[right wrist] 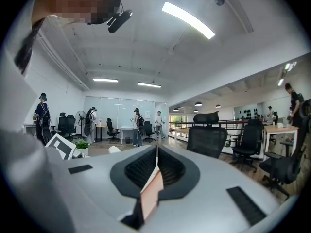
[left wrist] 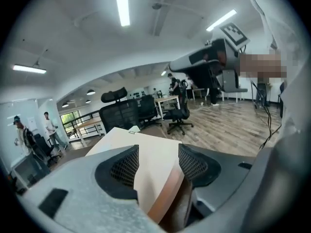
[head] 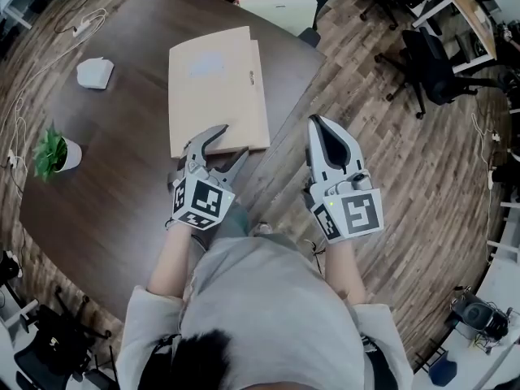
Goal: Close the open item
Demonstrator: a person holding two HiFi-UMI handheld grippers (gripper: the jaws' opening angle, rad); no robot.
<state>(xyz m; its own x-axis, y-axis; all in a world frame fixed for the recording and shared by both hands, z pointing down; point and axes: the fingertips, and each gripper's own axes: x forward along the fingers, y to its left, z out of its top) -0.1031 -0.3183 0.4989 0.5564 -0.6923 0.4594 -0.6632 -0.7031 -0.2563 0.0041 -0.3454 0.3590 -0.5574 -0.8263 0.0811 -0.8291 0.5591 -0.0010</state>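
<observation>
Now my left gripper (head: pixel 230 142) holds its fingers (left wrist: pixel 124 166) apart around the flat tan cardboard folder's (head: pixel 215 88) near corner; my right gripper's (head: pixel 319 123) fingers are closed, empty.

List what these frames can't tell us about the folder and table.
- Head view: folder lies flat; its cover hides any contents.
- Head view: left gripper covers part of the folder's near edge.
- Head view: white object, too small to identify.
- Right gripper view: right gripper body blocks the table; only a sliver shows between shut jaws.
</observation>
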